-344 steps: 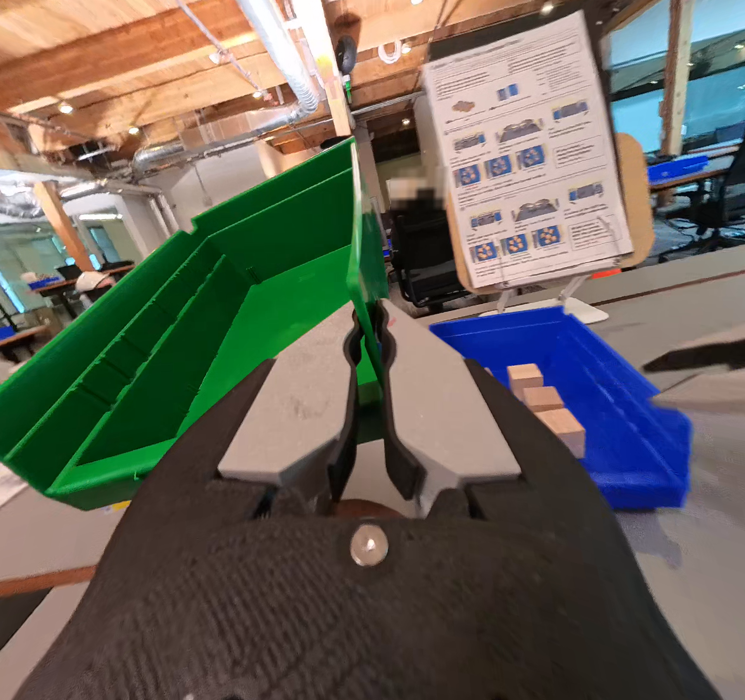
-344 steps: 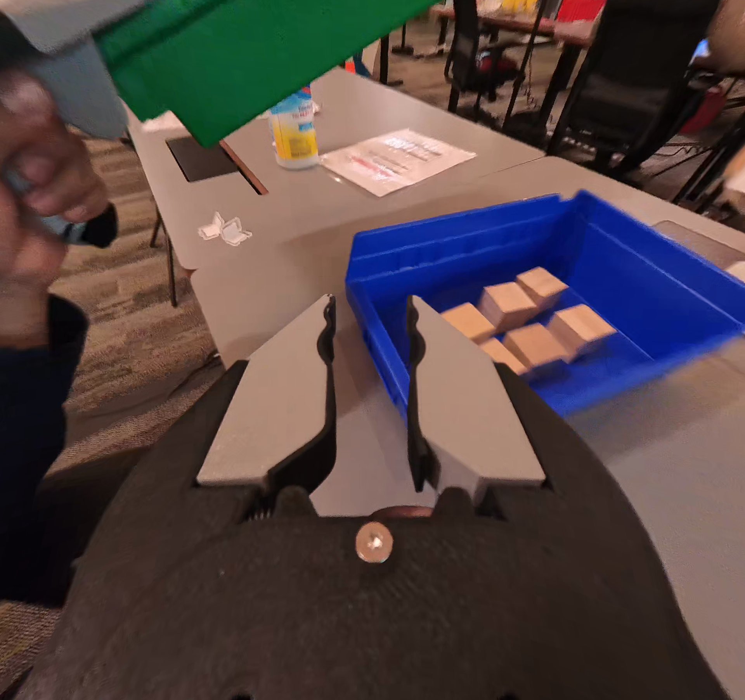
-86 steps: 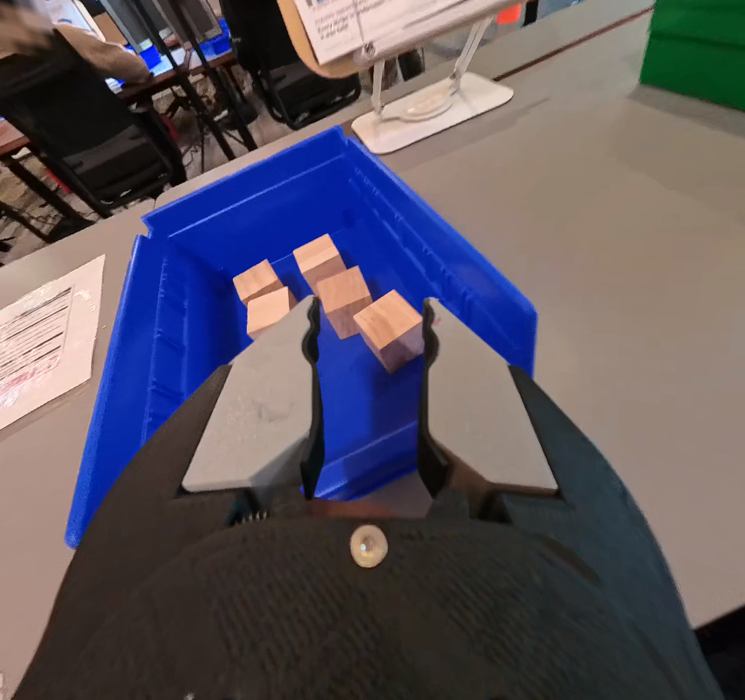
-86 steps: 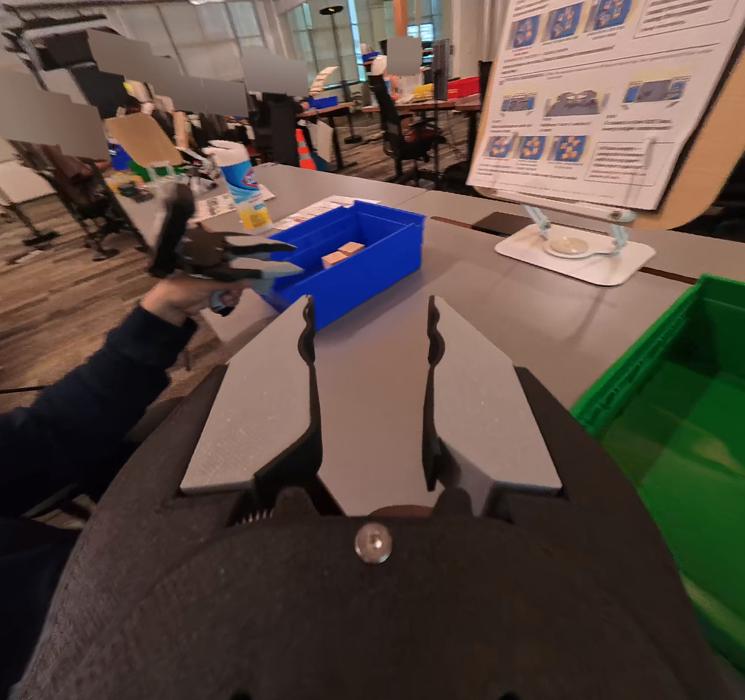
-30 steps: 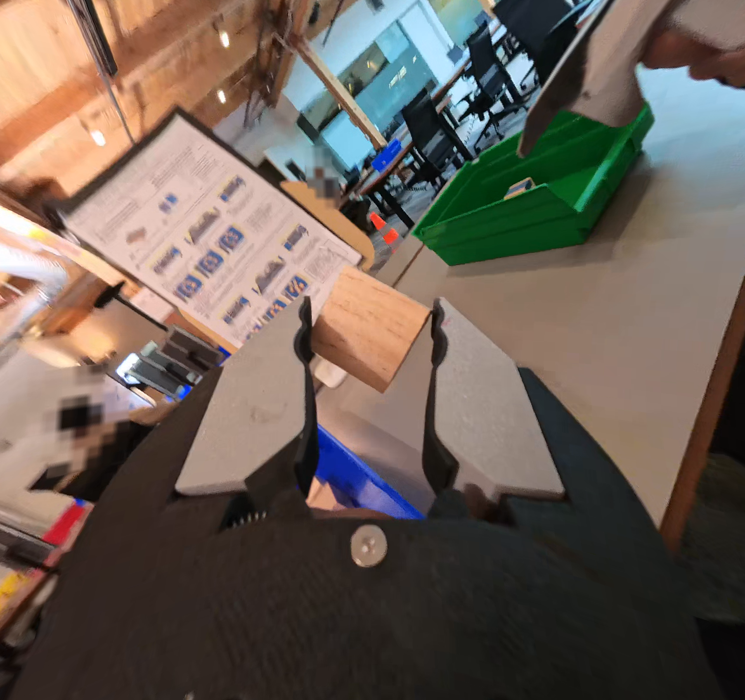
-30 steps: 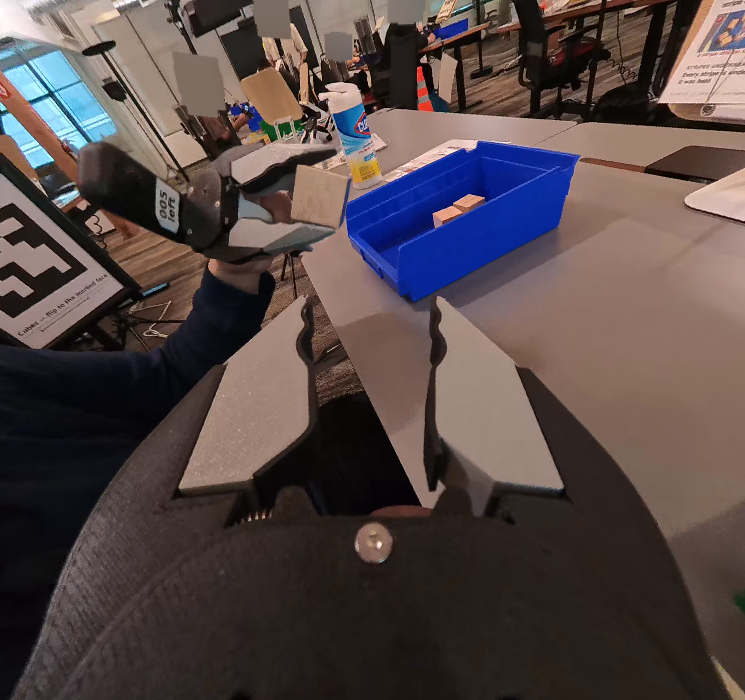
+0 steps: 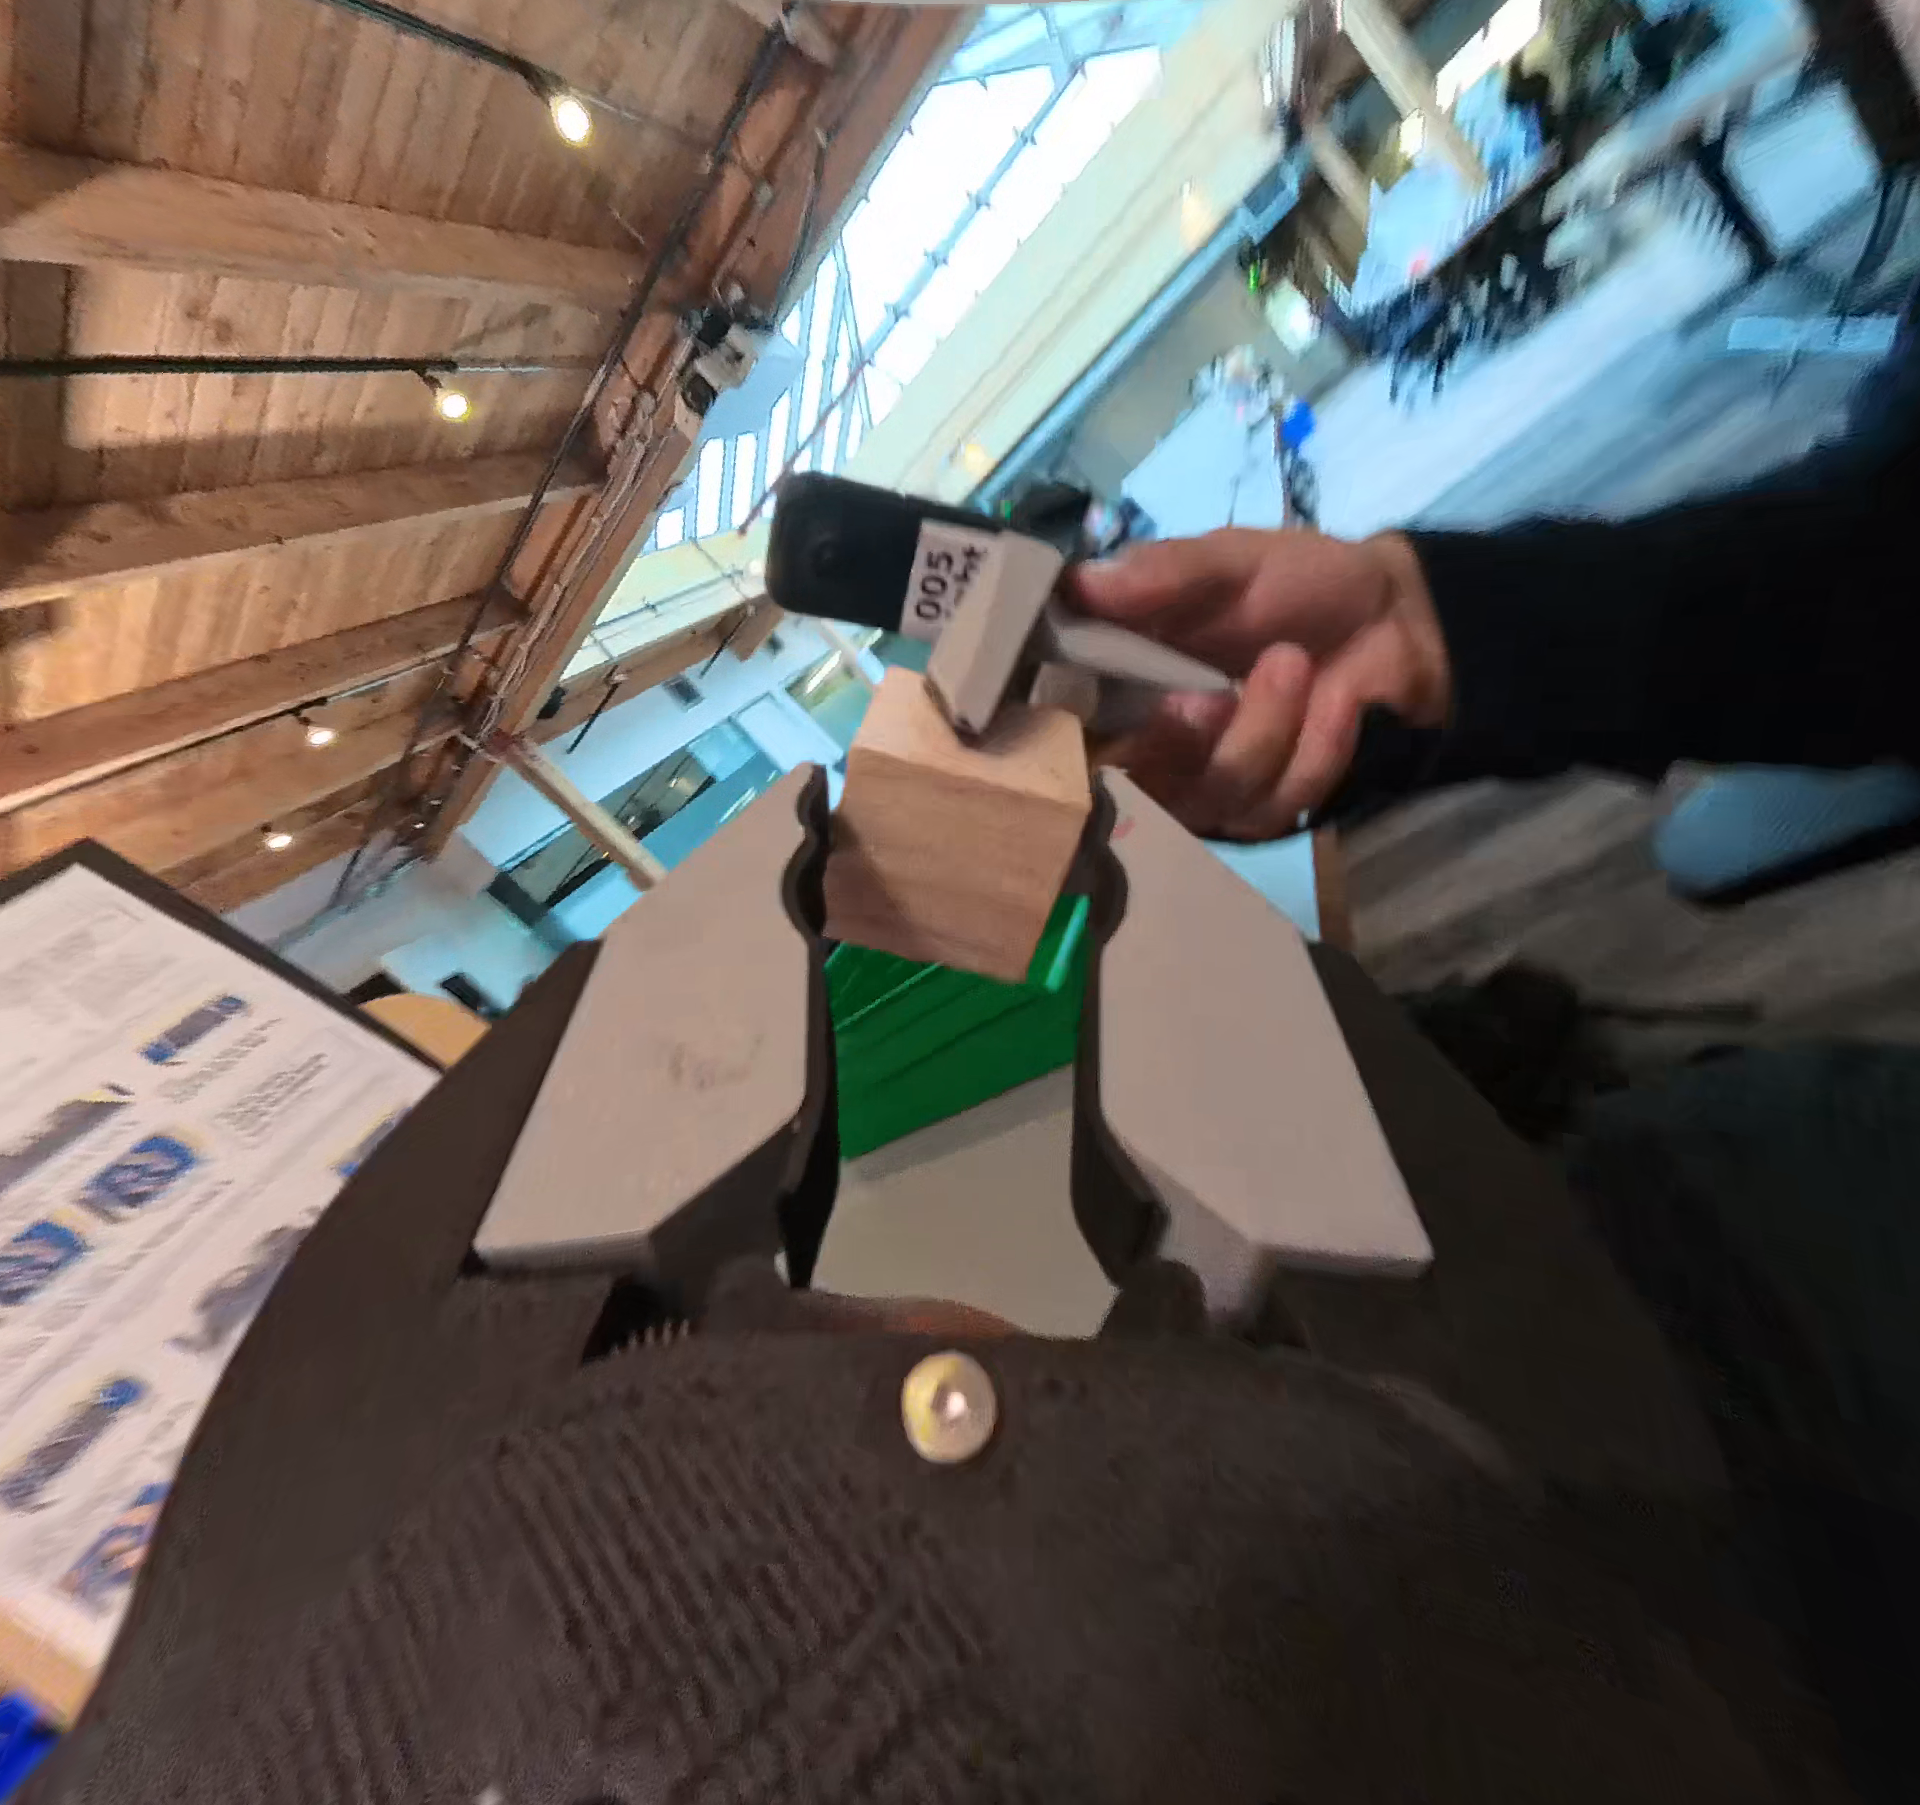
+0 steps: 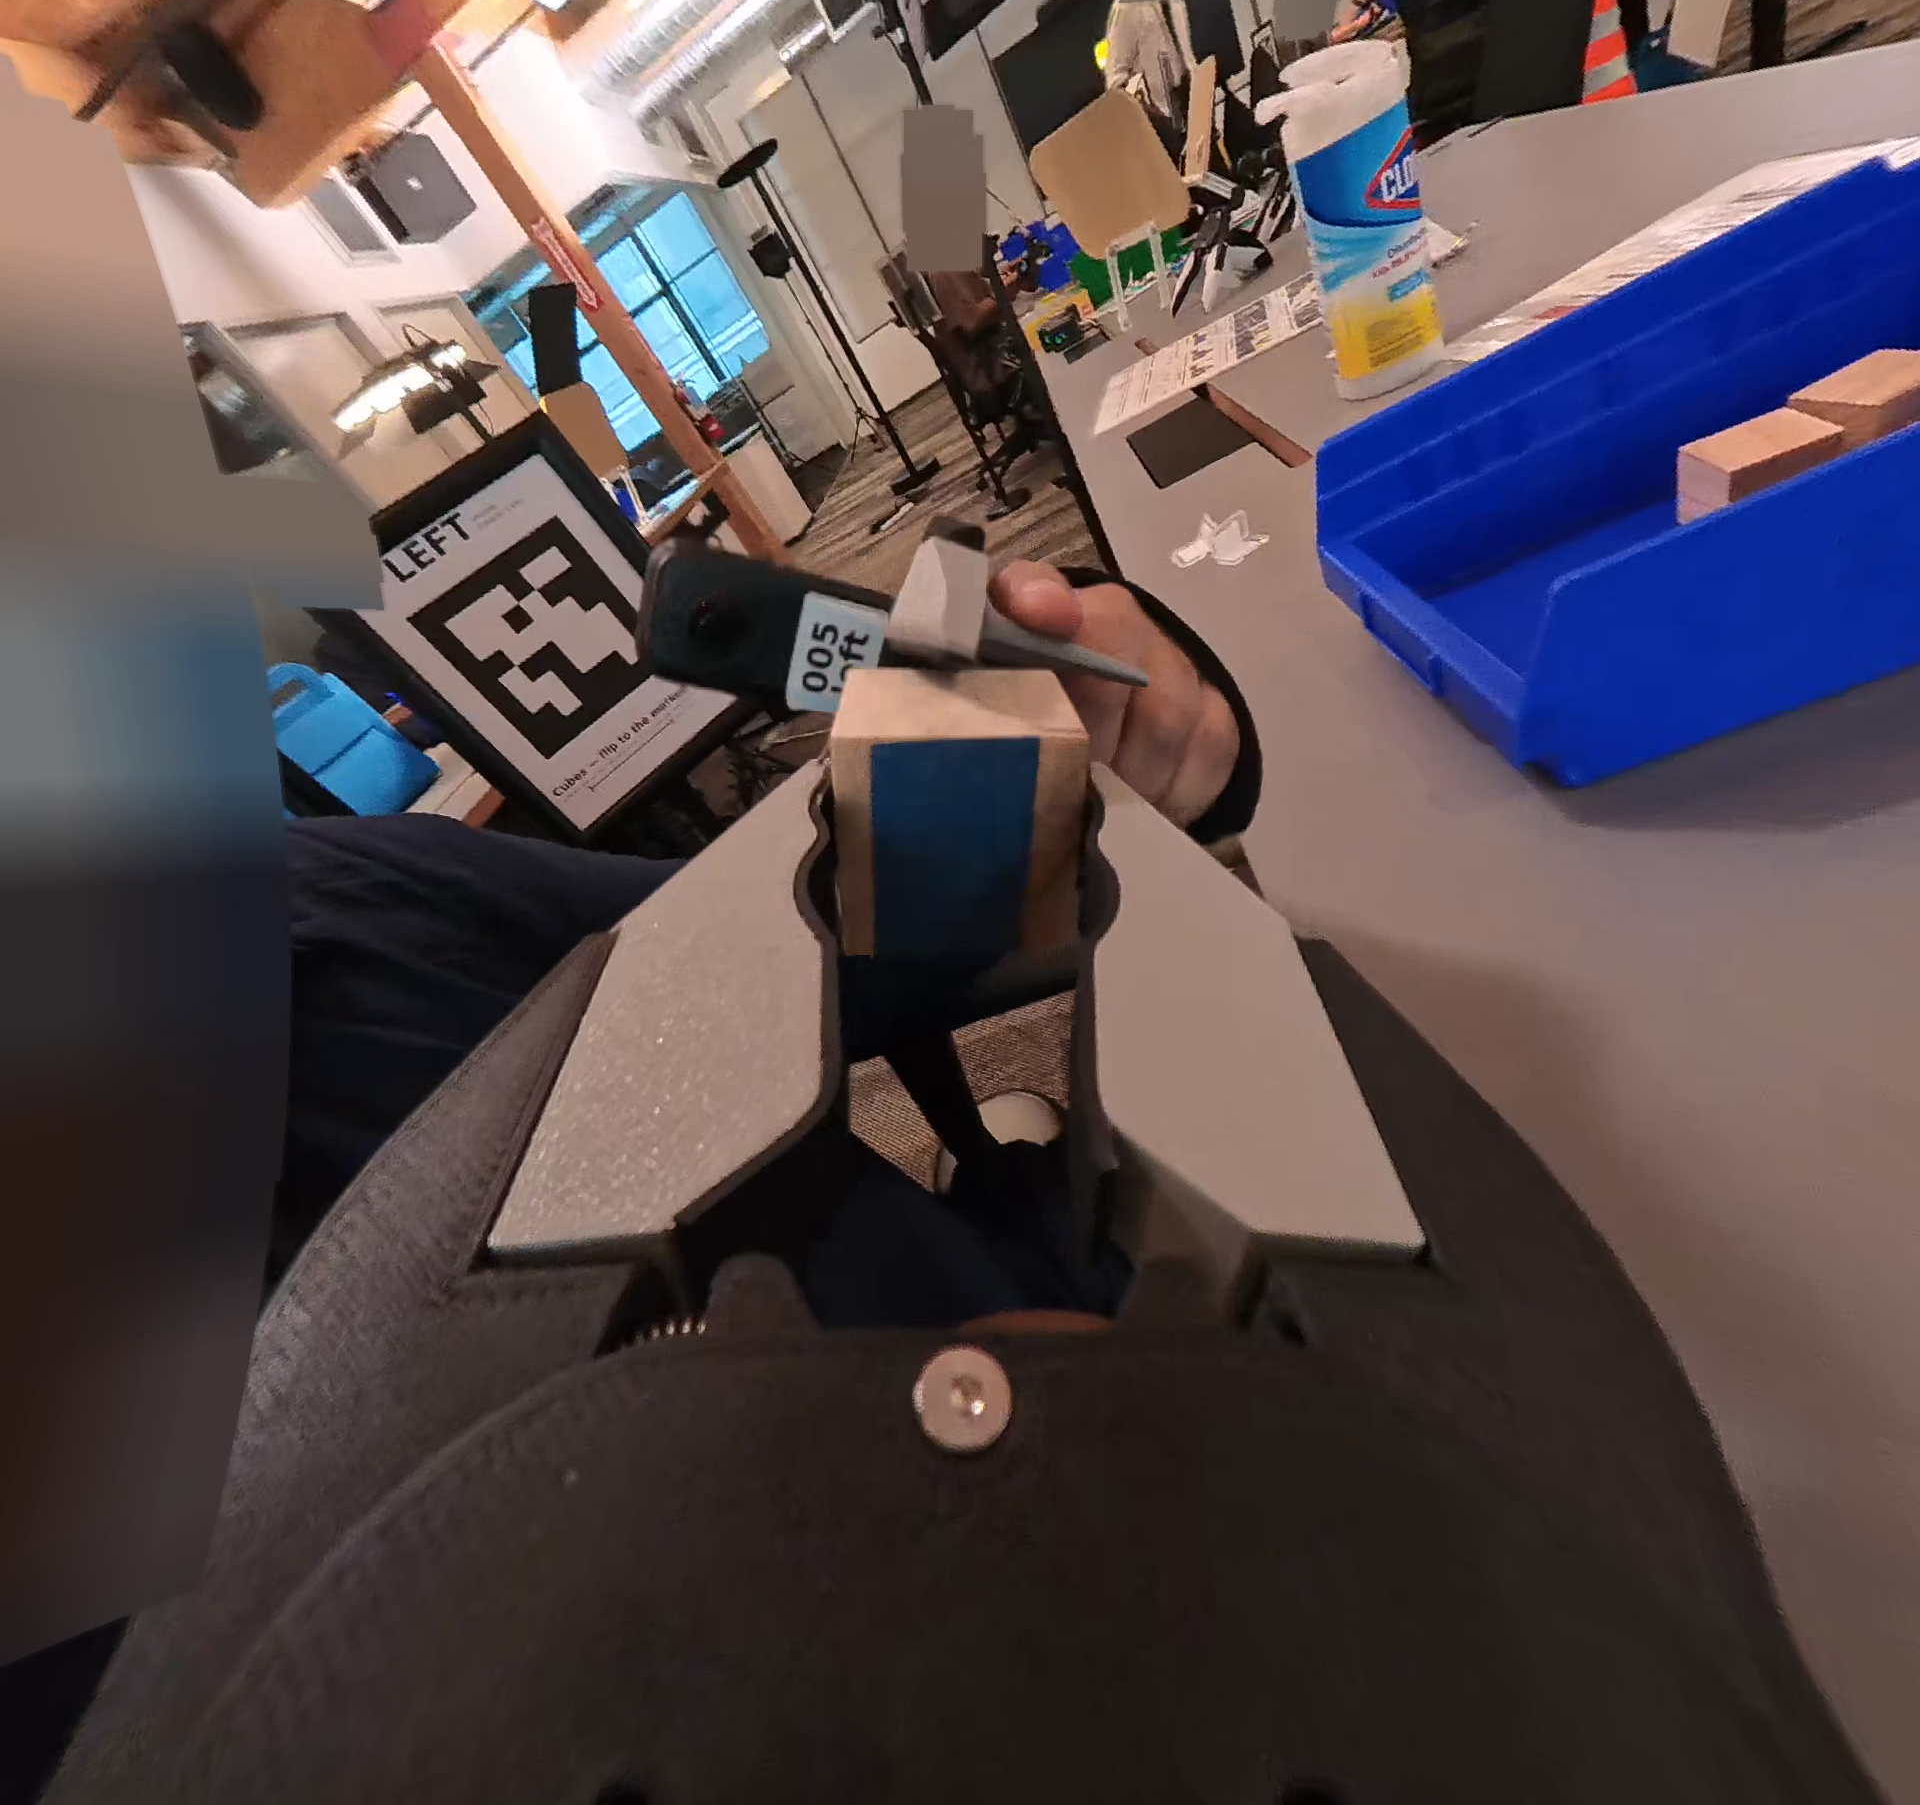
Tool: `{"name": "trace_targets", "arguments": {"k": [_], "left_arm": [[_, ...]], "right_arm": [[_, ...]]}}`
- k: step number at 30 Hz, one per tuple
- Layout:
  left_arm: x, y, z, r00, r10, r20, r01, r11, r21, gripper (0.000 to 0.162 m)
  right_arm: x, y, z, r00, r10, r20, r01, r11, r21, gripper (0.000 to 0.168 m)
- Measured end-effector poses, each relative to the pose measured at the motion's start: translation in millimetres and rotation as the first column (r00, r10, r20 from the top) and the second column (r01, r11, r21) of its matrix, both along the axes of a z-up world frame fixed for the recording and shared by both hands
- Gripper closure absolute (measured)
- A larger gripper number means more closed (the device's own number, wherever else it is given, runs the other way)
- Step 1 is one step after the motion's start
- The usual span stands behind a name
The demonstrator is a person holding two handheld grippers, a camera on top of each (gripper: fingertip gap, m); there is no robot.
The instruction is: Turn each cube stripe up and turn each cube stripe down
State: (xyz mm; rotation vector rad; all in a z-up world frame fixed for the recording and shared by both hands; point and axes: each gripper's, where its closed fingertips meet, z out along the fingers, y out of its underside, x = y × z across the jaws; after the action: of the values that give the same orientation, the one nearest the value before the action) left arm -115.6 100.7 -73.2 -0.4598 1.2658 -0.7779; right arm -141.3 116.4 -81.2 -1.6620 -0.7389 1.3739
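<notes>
One wooden cube (image 7: 951,851) is up in the air off the table's front edge, between the tips of both grippers. My left gripper (image 7: 956,805) is shut on its two sides. My right gripper (image 8: 958,820) is shut on it from the opposite direction, and it also shows in the left wrist view (image 7: 997,706) on the cube's far side. The cube's blue-striped face (image 8: 951,841) looks straight at the right wrist camera. The left gripper (image 8: 935,633) shows behind the cube, held by a hand. More plain cubes (image 8: 1756,467) lie in the blue bin (image 8: 1662,675).
The grey table (image 8: 1558,1028) runs off to the right. A wipes canister (image 8: 1361,228) stands behind the blue bin. A green bin (image 7: 935,1038) sits beyond the cube. An instruction sheet (image 7: 135,1184) stands at the left. A marker board (image 8: 540,643) stands on the floor.
A second ago my left gripper held the cube alone and my right gripper was open and apart. Now the right gripper has closed on the same cube. The left wrist has tilted upward.
</notes>
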Motion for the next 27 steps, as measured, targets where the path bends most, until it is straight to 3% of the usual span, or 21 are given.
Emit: {"name": "trace_targets", "arguments": {"k": [4,11,16,24,27], "left_arm": [[-1.8,1.3,-9.8,0.989,0.113,-0.098,-0.099,0.985,0.139,0.119],[4.4,17.1,-14.7,0.938,0.335,-0.091,-0.289,0.899,0.328,0.116],[3.1,13.1,-16.0,0.937,0.325,-0.128,-0.264,0.899,0.35,0.118],[0.4,10.1,-38.7,0.922,0.289,-0.256,-0.184,0.911,0.368,0.118],[0.3,13.4,-36.5,0.928,0.29,-0.235,-0.197,0.916,0.35,0.118]], "right_arm": [[3.0,-1.7,-3.1,1.0,0.013,0.021,-0.012,0.999,-0.032,0.126],[4.6,7.2,-5.0,0.999,-0.047,0.018,0.048,0.998,-0.043,0.127],[3.1,1.7,-7.0,0.999,-0.007,0.038,0.008,1.0,-0.03,0.127],[4.5,-5.8,-37.5,0.966,0.029,0.257,-0.031,1.0,0.003,0.124],[3.9,-2.3,-34.4,0.972,0.014,0.235,-0.016,1.0,0.005,0.124]]}}
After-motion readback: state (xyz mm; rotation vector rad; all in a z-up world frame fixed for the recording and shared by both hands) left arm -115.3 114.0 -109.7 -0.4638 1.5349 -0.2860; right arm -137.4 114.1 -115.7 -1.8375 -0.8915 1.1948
